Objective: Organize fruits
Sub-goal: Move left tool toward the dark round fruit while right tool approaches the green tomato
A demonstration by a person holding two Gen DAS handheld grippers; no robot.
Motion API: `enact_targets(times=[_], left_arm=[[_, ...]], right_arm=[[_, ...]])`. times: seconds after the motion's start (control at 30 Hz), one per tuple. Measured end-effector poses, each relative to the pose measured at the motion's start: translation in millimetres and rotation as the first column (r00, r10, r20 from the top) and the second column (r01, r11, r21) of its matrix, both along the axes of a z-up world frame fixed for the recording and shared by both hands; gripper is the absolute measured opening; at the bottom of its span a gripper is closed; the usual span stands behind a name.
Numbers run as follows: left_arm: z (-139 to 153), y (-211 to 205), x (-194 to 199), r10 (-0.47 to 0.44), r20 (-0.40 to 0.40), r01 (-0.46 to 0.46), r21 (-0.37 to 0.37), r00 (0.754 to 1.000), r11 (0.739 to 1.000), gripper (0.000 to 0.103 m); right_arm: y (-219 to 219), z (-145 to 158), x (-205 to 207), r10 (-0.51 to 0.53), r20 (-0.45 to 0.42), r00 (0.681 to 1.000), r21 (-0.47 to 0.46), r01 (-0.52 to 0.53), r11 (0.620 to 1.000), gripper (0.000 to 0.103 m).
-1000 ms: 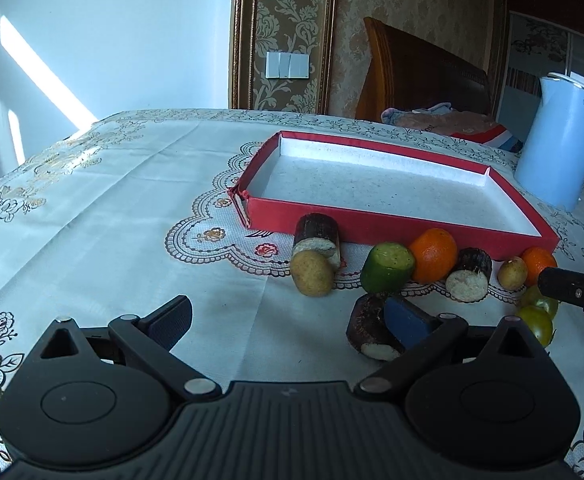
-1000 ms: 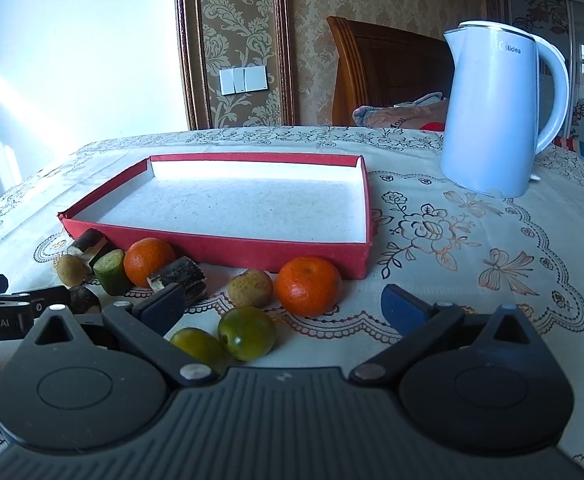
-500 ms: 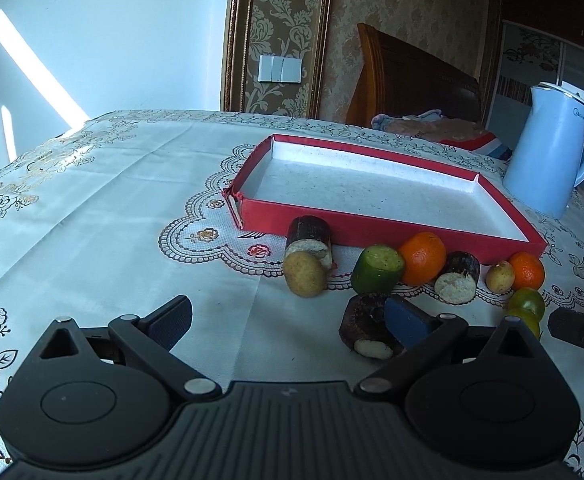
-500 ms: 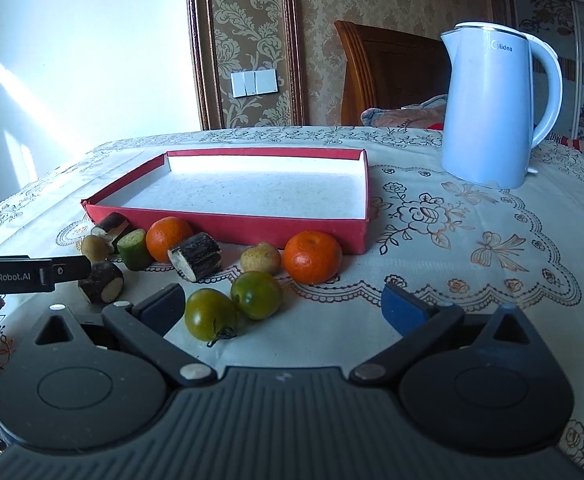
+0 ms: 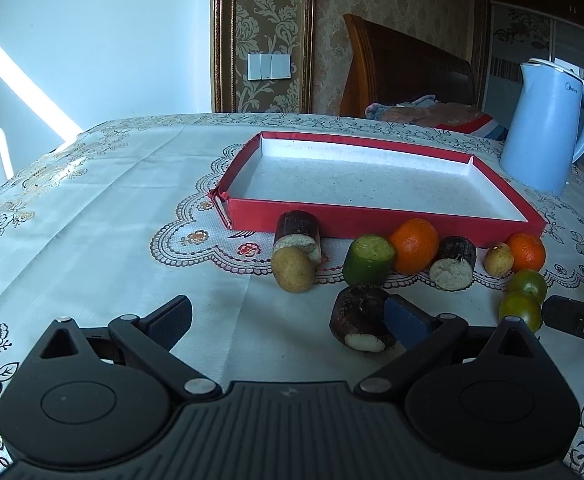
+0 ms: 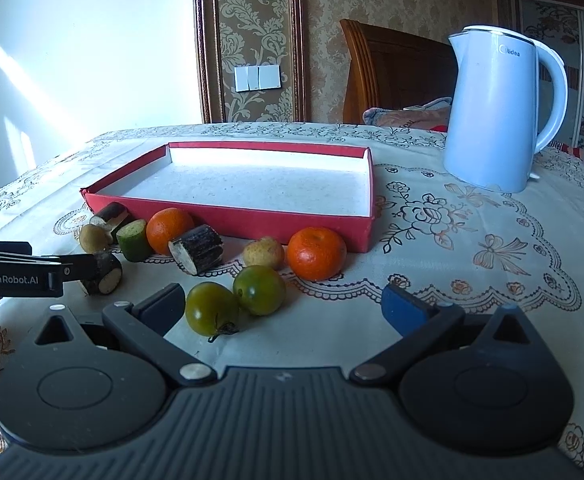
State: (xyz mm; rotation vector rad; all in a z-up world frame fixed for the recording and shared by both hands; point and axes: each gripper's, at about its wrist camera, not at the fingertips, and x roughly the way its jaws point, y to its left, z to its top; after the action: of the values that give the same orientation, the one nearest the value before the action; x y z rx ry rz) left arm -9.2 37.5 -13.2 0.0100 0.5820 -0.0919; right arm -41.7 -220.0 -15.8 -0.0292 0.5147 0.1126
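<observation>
Two open tools (image 5: 288, 316) (image 6: 284, 300) — dark cane piece (image 5: 361, 320) against left tool's right finger.

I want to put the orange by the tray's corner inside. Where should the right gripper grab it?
Grip the orange across its round middle, coming from the front with the right gripper, whose jaws are wide open. Its right side is free; on its left a small brown fruit sits close, so slide that finger in carefully.
</observation>
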Motion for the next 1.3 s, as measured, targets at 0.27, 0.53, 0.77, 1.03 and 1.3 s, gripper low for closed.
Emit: enact_targets(times=[0.27, 0.53, 0.77, 1.03, 1.3], left_arm=[[2.4, -17.5, -7.4, 0.025, 0.048, -0.031, 0.126, 0.999, 0.992, 0.103], [0.8, -25.2, -10.2, 0.008, 0.051, -0.016, 0.161, 0.999, 0.987, 0.103], [-1.0, -25.4, -9.8, -0.002, 0.038, -0.003, 0.142, 0.999, 0.990, 0.103], [-3.7, -30.2, -7.9, -0.019, 0.015, 0.016, 0.165, 1.000, 0.986, 0.103], [-0.7, -18.8, -16.0, -0.055, 0.024, 0.051, 0.135, 0.998, 0.990, 0.103]], right_arm=[[0.4, -1.2, 1.0, -0.005, -0.002, 1.000, 0.004, 0.005, 1.000, 0.103], [-1.2, -1.0, 0.4, -0.014, 0.004, 1.000, 0.009, 0.013, 1.000, 0.103], [-1.8, -1.0, -0.2, -0.016, 0.007, 1.000, 0.014, 0.016, 1.000, 0.103], [-2.4, -0.7, -0.5, -0.010, 0.009, 1.000, 0.020, 0.010, 1.000, 0.103], [-3.3, 1.2, -3.6, 0.002, 0.012, 1.000, 0.024, -0.002, 1.000, 0.103]])
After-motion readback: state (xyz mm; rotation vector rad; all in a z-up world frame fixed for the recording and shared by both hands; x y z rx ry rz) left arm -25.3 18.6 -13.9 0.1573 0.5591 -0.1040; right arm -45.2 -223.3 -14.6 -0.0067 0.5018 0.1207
